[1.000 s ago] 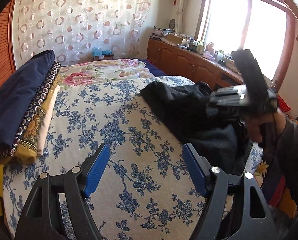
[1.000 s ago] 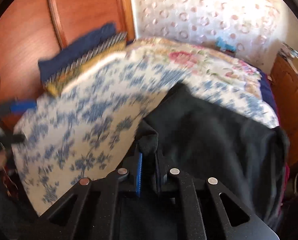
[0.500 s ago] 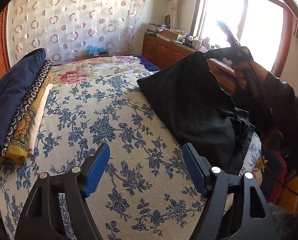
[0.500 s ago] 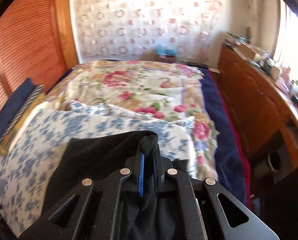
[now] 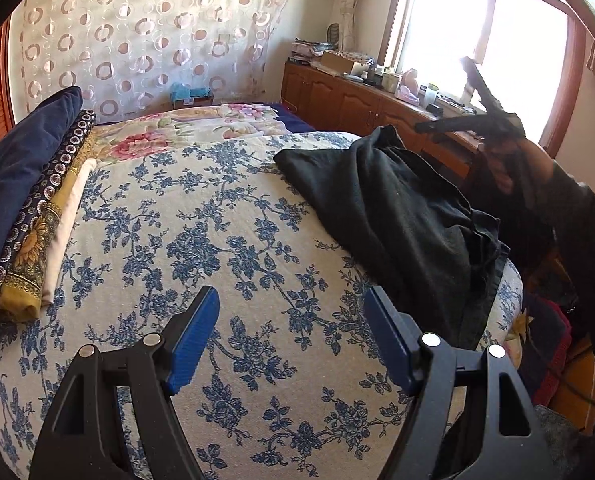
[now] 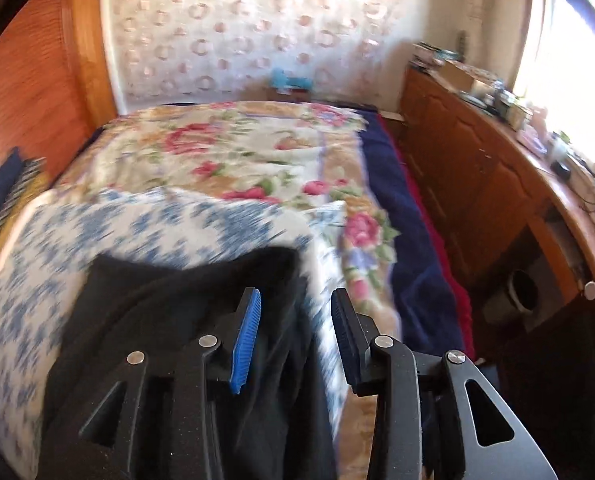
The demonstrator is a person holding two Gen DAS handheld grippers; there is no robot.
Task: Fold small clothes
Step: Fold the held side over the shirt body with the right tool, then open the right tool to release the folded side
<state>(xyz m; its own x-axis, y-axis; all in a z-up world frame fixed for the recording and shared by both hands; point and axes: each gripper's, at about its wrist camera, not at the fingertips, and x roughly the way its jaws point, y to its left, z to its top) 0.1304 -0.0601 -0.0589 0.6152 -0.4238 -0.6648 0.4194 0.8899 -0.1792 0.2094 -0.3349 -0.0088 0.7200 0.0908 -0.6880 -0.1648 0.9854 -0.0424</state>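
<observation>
Releasing garment (image 5: 397, 216) on bed (image 5: 225, 240): right gripper (image 6: 295, 320) jaws just opening, cloth free. Left gripper (image 5: 291, 340) wide, empty. Next: grab edge cleanly, pull flat before folding.

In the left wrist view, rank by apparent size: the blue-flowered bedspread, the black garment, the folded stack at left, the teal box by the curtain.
1. Bedspread, by far the largest.
2. Black garment.
3. Folded stack, unsure against the garment.
4. Teal box, smallest, though farthest away.

We see the garment (image 5: 397, 216) lying on the bed's (image 5: 225, 240) right side, folded cloths (image 5: 29, 200) stacked along its left edge (cabinets (image 5: 337, 96) beyond).
</observation>
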